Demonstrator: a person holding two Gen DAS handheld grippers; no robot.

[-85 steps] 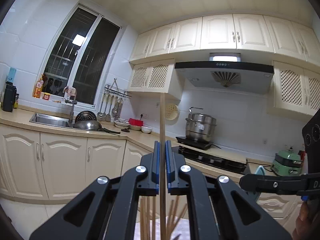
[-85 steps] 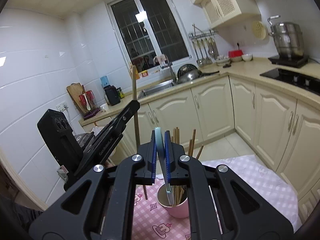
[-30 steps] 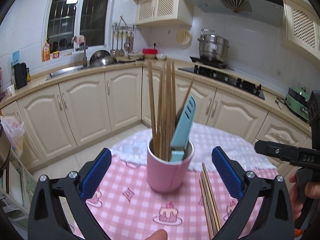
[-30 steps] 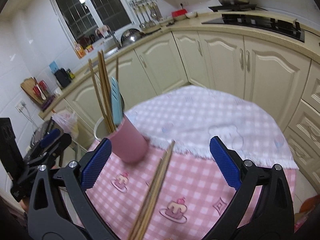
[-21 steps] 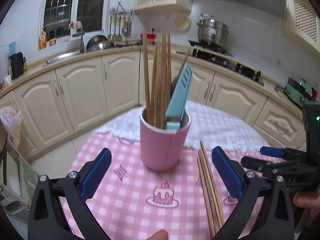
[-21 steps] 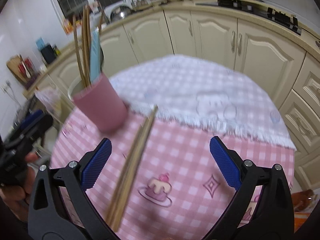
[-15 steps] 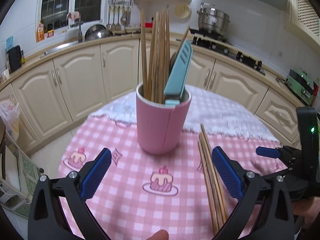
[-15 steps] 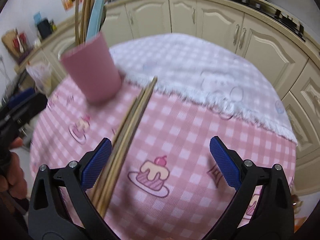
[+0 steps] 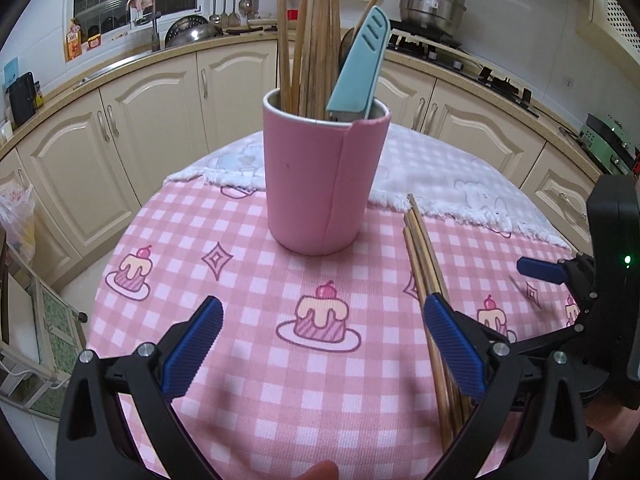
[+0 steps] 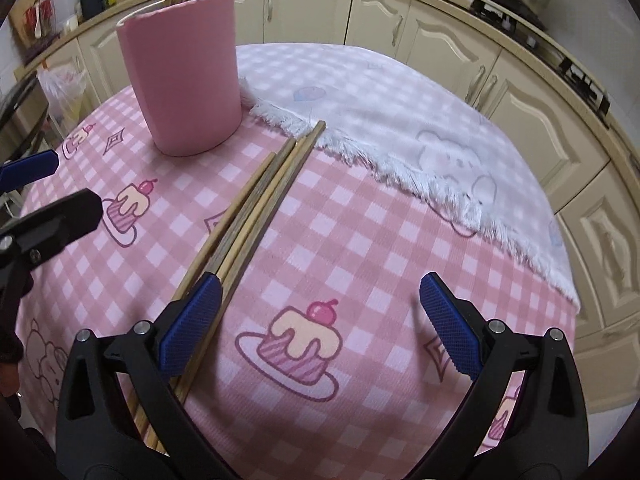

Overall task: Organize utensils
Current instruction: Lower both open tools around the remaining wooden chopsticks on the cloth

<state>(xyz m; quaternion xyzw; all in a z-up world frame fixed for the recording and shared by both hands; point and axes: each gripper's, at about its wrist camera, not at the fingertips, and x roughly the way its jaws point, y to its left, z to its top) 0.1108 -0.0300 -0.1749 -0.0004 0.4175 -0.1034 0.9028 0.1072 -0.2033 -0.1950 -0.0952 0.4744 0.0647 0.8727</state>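
While claws gape, chopsticks point(image 10: 256, 216) lie flat (tips toward cup point(image 10: 188, 76)).

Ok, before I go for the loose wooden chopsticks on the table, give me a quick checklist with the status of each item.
1. Left gripper open, empty: ok.
2. Right gripper open, empty: ok.
3. Bundle of loose wooden chopsticks lying flat on the pink checked tablecloth: ok.
4. Chopsticks between the right gripper's pads: not ok, they lie under its left pad.
5. Pink cylindrical cup upright: ok.
6. Room left in cup: cannot tell.
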